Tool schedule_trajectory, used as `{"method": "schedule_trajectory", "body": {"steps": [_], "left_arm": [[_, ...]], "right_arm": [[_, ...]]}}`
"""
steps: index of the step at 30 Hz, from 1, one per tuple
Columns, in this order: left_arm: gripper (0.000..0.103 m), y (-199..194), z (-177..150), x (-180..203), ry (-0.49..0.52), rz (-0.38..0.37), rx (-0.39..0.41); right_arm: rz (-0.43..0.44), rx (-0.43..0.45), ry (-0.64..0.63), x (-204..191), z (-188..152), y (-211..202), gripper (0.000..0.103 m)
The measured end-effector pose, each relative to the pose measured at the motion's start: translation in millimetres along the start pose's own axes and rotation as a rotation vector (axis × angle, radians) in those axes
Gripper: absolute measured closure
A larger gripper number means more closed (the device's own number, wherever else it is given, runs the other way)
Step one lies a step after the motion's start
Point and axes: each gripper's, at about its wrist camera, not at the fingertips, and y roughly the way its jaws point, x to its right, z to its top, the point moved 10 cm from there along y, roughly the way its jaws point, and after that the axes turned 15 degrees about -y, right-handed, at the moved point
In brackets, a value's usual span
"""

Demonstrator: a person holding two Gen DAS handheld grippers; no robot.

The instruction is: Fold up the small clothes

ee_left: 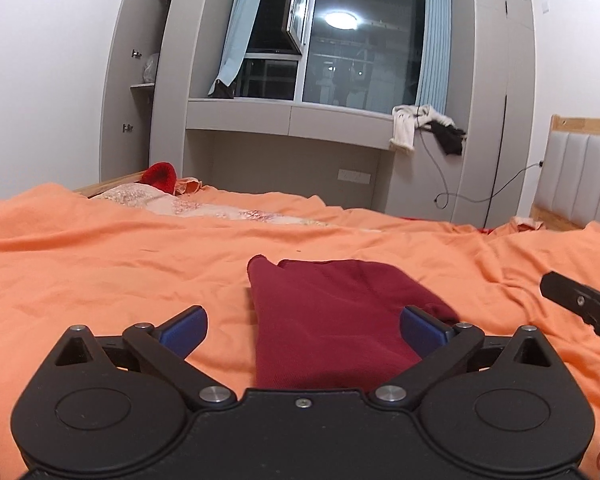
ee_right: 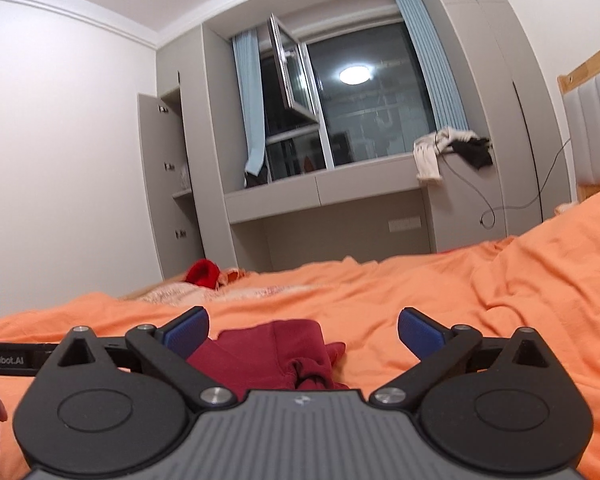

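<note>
The left hand-held gripper [ee_left: 303, 322] hovers low over the bed, its two blue-padded fingers [ee_left: 184, 328] spread wide apart with nothing between the pads. Beneath and ahead of it lies the dark red garment [ee_left: 328, 312], folded into a fairly flat, roughly rectangular shape on the orange bedsheet [ee_left: 100, 272]. The gripper's right pad sits over the garment's right edge; whether it touches the cloth is hard to judge from this angle. At the right edge of the left wrist view, a black part of the other tool [ee_left: 580, 304] pokes in above the sheet.

The right hand-held gripper [ee_right: 303, 326] is likewise open, its fingers [ee_right: 420, 330] held well apart and gripping nothing. In its view the same garment [ee_right: 272, 352] lies just in front of the gripper body, between the fingers and nearer the left one, with a bunched, wrinkled end toward the camera.

Farther back on the bed, a bright red item [ee_left: 160, 176] rests near the far left corner, next to a pale patterned cloth [ee_left: 140, 196]. Beyond the bed stands a grey built-in cabinet [ee_left: 284, 120] under a dark window [ee_left: 364, 44] with pale blue curtains [ee_left: 236, 28]. White and black clothes [ee_left: 424, 126] hang over the ledge at the right, a cable [ee_left: 440, 184] trailing down beneath them. A padded headboard [ee_left: 580, 176] shows at far right.
</note>
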Motion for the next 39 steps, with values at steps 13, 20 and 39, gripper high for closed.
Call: {"method": "schedule_trajectory", "body": {"steps": [13, 20, 39], "left_arm": [[0.001, -94.1, -38.7, -9.9, 0.028, 0.012, 0.059], [0.001, -113.8, -60.1, -25.7, 0.034, 0.002, 0.070], [0.001, -117.2, -100.6, -38.8, 0.116, -0.007, 0.076]], "right_arm": [[0.010, 0.054, -0.048, -32.8, -10.0, -104.3, 0.000], [-0.035, 0.051, -0.065, -46.7, -23.7, -133.7, 0.000], [-0.112, -0.034, -0.129, -66.7, -71.9, -145.2, 0.000]]}}
